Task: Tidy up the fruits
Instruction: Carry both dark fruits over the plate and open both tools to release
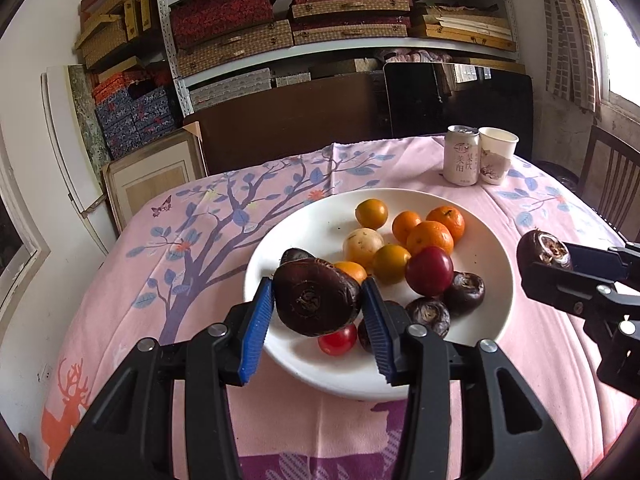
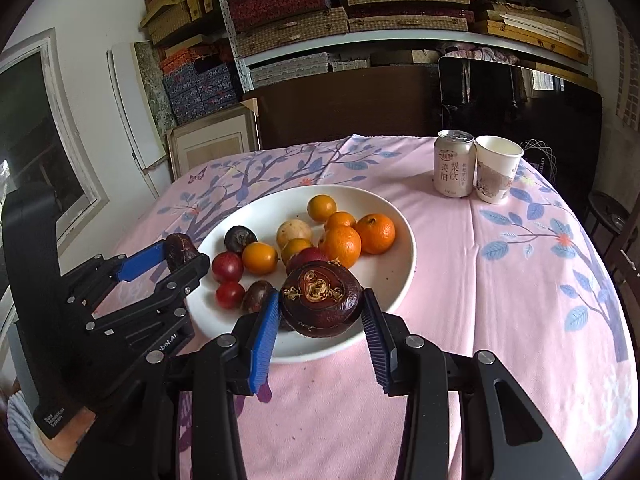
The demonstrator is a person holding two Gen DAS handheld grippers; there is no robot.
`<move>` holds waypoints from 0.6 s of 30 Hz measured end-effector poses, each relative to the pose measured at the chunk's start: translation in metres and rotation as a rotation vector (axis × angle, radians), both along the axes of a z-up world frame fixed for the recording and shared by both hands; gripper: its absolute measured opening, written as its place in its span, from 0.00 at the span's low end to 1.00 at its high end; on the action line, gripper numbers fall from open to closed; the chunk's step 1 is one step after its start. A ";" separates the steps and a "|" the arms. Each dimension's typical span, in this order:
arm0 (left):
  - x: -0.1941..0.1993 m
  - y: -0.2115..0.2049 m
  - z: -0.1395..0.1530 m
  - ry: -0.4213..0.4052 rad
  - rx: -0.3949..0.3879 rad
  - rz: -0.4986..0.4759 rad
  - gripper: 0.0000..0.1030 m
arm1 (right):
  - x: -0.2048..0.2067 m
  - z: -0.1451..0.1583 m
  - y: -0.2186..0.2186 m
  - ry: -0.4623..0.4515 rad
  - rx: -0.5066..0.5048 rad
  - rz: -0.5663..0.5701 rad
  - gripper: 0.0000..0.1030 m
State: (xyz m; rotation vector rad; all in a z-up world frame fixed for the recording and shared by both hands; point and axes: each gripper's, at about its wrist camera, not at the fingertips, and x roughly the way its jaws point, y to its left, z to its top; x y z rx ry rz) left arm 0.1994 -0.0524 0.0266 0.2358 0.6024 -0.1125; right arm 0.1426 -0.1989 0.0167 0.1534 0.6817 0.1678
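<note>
A white plate [image 1: 492, 264] on the pink tablecloth holds several fruits: oranges [image 1: 430, 238], yellow fruits, red tomatoes [image 1: 338, 340] and dark water chestnuts [image 1: 464, 293]. My left gripper [image 1: 318, 300] is shut on a dark water chestnut [image 1: 314, 300], held above the plate's near left part. My right gripper [image 2: 320, 306] is shut on another water chestnut [image 2: 322, 304], held over the plate's [image 2: 396, 272] near edge. In the left wrist view the right gripper [image 1: 552, 264] shows at the plate's right with its chestnut [image 1: 540, 250]. In the right wrist view the left gripper [image 2: 176, 258] shows at the plate's left.
A drink can [image 1: 461, 160] and a paper cup [image 1: 496, 156] stand at the table's far right. A wooden chair [image 1: 612, 184] is at the right edge. Shelves of boxes [image 1: 320, 20] and dark boards [image 1: 296, 120] stand behind the table.
</note>
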 end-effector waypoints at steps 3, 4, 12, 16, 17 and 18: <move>0.015 0.002 -0.004 0.011 -0.004 0.010 0.43 | 0.016 -0.004 0.004 0.012 0.013 0.004 0.40; 0.020 0.002 -0.006 0.015 -0.006 0.012 0.43 | 0.021 -0.005 0.006 0.014 0.012 0.005 0.40; 0.053 0.001 -0.014 0.028 -0.025 0.010 0.43 | 0.050 -0.015 0.013 0.024 -0.012 0.012 0.40; 0.065 -0.002 -0.022 0.043 -0.033 0.002 0.43 | 0.059 -0.022 0.014 0.030 -0.038 0.015 0.41; 0.066 -0.002 -0.025 0.045 -0.030 0.002 0.44 | 0.061 -0.024 0.015 0.031 -0.052 0.017 0.41; 0.067 -0.003 -0.027 0.044 -0.026 0.003 0.46 | 0.062 -0.026 0.016 0.030 -0.066 0.017 0.49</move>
